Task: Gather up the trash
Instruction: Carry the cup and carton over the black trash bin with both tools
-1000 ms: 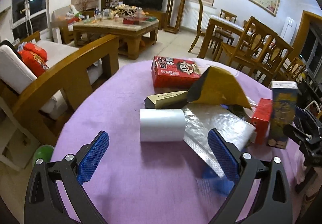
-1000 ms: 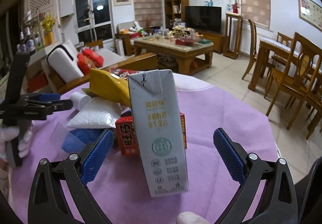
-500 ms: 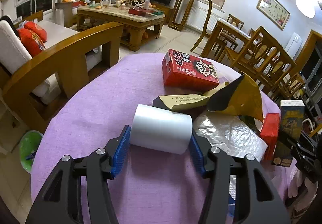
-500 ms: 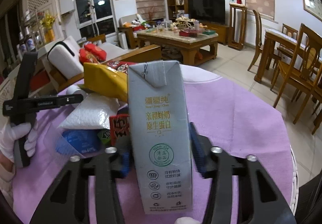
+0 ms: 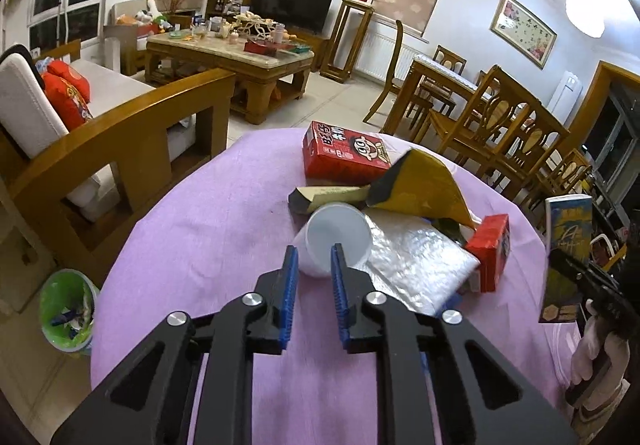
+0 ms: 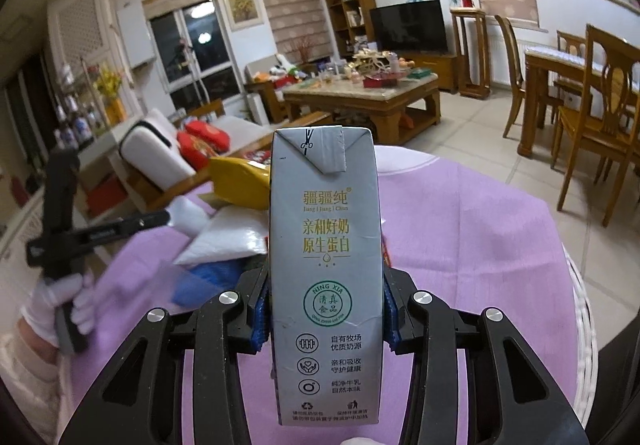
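Note:
My left gripper [image 5: 313, 261] is shut on the rim of a white plastic cup [image 5: 334, 239], which is squashed between the blue pads and tilted open end toward me, above the purple tablecloth [image 5: 208, 229]. My right gripper [image 6: 324, 309] is shut on a tall grey milk carton [image 6: 324, 265] and holds it upright; the carton also shows at the right edge of the left wrist view [image 5: 568, 253]. A pile of trash lies past the cup: a yellow bag [image 5: 420, 185], a silver foil bag [image 5: 416, 265], a small red carton [image 5: 490, 253] and a big red box [image 5: 344, 153].
A green waste bin [image 5: 68, 309] with rubbish stands on the floor left of the table. A wooden sofa [image 5: 120, 133] is beyond it. Dining chairs [image 5: 500, 117] stand to the far right. A blue wrapper [image 6: 208, 277] lies near the foil bag.
Both grippers closed: the left on the white cup, squeezing and lifting it, the right on the milk carton, which has risen off the table.

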`<state>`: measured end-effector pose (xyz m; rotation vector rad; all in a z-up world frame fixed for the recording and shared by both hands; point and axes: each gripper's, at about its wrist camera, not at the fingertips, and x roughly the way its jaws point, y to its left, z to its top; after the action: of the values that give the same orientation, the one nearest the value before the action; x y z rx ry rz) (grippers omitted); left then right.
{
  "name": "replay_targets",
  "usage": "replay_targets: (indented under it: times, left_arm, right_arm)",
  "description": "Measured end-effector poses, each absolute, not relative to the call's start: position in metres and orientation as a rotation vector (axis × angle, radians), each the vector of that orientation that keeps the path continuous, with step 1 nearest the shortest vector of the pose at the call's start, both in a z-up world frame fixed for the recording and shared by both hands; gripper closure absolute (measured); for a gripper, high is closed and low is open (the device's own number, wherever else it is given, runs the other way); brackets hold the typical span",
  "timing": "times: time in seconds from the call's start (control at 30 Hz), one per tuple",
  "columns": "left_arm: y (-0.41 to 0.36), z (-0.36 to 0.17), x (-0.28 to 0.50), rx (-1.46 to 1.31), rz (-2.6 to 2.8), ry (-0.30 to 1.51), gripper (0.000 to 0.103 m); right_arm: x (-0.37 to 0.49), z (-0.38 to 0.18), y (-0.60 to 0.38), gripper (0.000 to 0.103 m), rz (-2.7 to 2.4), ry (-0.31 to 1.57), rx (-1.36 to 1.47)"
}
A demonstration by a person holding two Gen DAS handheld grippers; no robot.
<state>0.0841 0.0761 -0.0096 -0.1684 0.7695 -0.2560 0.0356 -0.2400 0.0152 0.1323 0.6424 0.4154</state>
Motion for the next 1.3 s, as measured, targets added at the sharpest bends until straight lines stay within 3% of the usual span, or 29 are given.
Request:
replay_targets:
  times: [0.27, 0.3, 0.33, 0.4, 0.43, 0.67, 0.73, 0.87, 1.3]
  left_arm:
    - [0.08, -0.012, 0.087, -0.234, -0.262, 0.772, 0.085]
    - [0.08, -0.011, 0.092, -0.253, -0.267, 0.778, 0.077]
    - [0.079, -0.01, 0.095, -0.267, -0.265, 0.78, 0.053]
    - [0.079, -0.007, 0.103, -0.28, -0.232, 0.76, 0.017]
    - [0.077, -0.007, 0.109, -0.27, -0.212, 0.743, 0.016]
    - [0.059, -0.022, 0.138, -0.164, -0.161, 0.807, 0.017]
    - [0.057, -0.028, 0.141, -0.146, -0.168, 0.828, 0.04]
    - [0.06, -0.04, 0.146, -0.155, -0.186, 0.869, 0.063]
    - [0.059, 0.007, 0.086, -0.19, -0.29, 0.7, 0.064]
  right_arm:
    - [-0.01, 0.027, -0.262, 0.061, 0.437, 0.626, 0.199]
    - [-0.015, 0.027, -0.264, 0.061, 0.441, 0.627, 0.204]
    - [-0.021, 0.026, -0.265, 0.061, 0.443, 0.626, 0.203]
    - [-0.03, 0.026, -0.269, 0.061, 0.441, 0.621, 0.193]
    - [-0.034, 0.026, -0.268, 0.061, 0.443, 0.62, 0.189]
    - [-0.037, 0.022, -0.267, 0.061, 0.454, 0.637, 0.18]
    - [-0.035, 0.02, -0.267, 0.061, 0.454, 0.641, 0.176]
    - [-0.03, 0.017, -0.257, 0.061, 0.451, 0.645, 0.166]
    - [-0.035, 0.022, -0.251, 0.061, 0.472, 0.62, 0.187]
